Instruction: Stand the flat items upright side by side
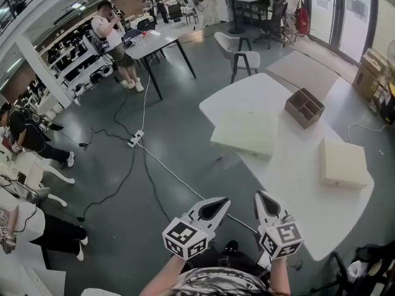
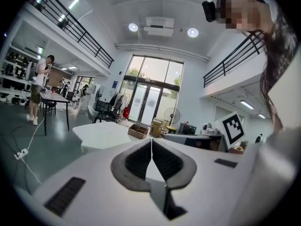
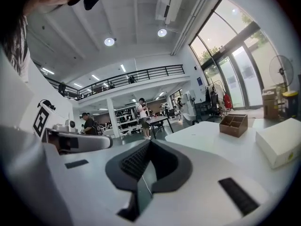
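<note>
Left tongs [image 1: 222, 201]: pressed together and pinching nothing, being carried low at 6 o'clock of the head view, close to the person's body, well apart from the bench.
Right tongs [image 1: 261, 196]: also pressed shut and empty, riding just beside the left pair and pointing toward 12 o'clock; both seem to be travelling closed because there is nothing within reach yet.
Bench [image 1: 290, 184]: white, stretching from 12 to 3 o'clock ahead of the tongs.
Cream flat box [image 1: 244, 133]: lying flat on its broad face at 12 o'clock, overhanging the bench's left edge.
White flat box [image 1: 343, 162]: lying flat at 2 o'clock, well apart from the cream one, so neither is standing upright yet.
Wooden divider tray [image 1: 304, 106]: sitting at 1 o'clock beyond both boxes, open side up; it is probably waiting as a support for the upright items, though that is a guess.
Stage: judging by the layout, the person is only approaching; no item is being touched.
Next need: the tongs will be having to spread before gripping a box edge.
</note>
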A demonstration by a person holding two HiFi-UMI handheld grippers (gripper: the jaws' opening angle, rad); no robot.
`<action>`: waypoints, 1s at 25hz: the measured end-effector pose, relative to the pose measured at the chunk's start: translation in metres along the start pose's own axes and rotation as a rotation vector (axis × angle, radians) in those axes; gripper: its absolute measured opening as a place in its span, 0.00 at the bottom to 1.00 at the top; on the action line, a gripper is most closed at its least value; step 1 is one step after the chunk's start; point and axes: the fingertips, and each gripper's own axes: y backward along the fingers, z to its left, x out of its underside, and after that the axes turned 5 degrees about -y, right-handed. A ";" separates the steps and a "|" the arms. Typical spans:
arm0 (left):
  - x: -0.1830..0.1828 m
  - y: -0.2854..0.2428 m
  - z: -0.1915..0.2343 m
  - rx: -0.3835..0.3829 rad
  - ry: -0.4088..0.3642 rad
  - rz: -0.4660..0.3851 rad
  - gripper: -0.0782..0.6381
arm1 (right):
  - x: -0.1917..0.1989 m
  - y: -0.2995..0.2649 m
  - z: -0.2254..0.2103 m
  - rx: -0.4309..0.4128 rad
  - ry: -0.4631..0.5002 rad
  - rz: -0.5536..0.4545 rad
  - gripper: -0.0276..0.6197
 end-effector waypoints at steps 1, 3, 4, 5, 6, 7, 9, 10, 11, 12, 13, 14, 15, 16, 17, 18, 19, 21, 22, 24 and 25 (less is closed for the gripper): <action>0.000 -0.002 0.004 -0.010 0.014 -0.001 0.13 | 0.000 -0.003 -0.002 -0.009 -0.007 0.002 0.04; -0.001 -0.008 0.010 -0.027 0.038 -0.003 0.13 | 0.002 -0.009 -0.007 -0.017 -0.020 0.011 0.04; -0.001 -0.011 0.013 -0.032 0.044 -0.001 0.13 | 0.004 -0.011 -0.011 -0.018 -0.025 0.017 0.04; -0.001 -0.013 0.015 -0.036 0.046 0.002 0.13 | 0.005 -0.014 -0.015 -0.017 -0.027 0.024 0.04; -0.001 -0.017 0.018 -0.040 0.046 0.007 0.13 | 0.006 -0.016 -0.018 -0.017 -0.029 0.029 0.04; 0.000 -0.020 0.023 -0.046 0.046 0.012 0.13 | 0.006 -0.018 -0.022 -0.016 -0.031 0.032 0.04; -0.001 -0.030 0.035 -0.055 0.056 0.017 0.13 | 0.002 -0.023 -0.031 -0.008 -0.034 0.029 0.04; -0.002 -0.036 0.041 -0.057 0.066 0.014 0.13 | 0.000 -0.026 -0.038 0.001 -0.036 0.025 0.04; -0.004 -0.042 0.047 -0.057 0.080 0.008 0.13 | -0.003 -0.029 -0.046 0.013 -0.038 0.020 0.04; -0.006 -0.049 0.053 -0.056 0.095 0.000 0.13 | -0.006 -0.033 -0.054 0.026 -0.043 0.016 0.04; -0.007 -0.055 0.059 -0.054 0.110 -0.006 0.13 | -0.009 -0.037 -0.063 0.038 -0.052 0.012 0.04; -0.007 -0.060 0.066 -0.053 0.122 -0.009 0.13 | -0.011 -0.041 -0.071 0.048 -0.064 0.009 0.04; -0.005 -0.065 0.073 -0.055 0.132 -0.006 0.13 | -0.012 -0.047 -0.078 0.056 -0.078 0.006 0.04; -0.003 -0.071 0.083 -0.061 0.138 0.000 0.13 | -0.013 -0.053 -0.085 0.062 -0.092 0.005 0.04; 0.000 -0.076 0.093 -0.068 0.143 0.010 0.13 | -0.014 -0.059 -0.091 0.068 -0.103 0.005 0.04; 0.003 -0.082 0.105 -0.075 0.148 0.021 0.13 | -0.014 -0.067 -0.097 0.074 -0.112 0.009 0.04; 0.006 -0.089 0.116 -0.082 0.157 0.031 0.13 | -0.014 -0.075 -0.103 0.081 -0.121 0.016 0.04; 0.009 -0.100 0.139 -0.088 0.181 0.045 0.13 | -0.013 -0.092 -0.117 0.096 -0.135 0.039 0.04; 0.012 -0.105 0.151 -0.090 0.197 0.050 0.13 | -0.013 -0.101 -0.125 0.103 -0.138 0.054 0.04; 0.022 -0.115 0.175 -0.094 0.236 0.068 0.13 | -0.012 -0.119 -0.143 0.120 -0.139 0.076 0.04; 0.029 -0.120 0.187 -0.095 0.258 0.083 0.14 | -0.013 -0.128 -0.152 0.131 -0.138 0.084 0.04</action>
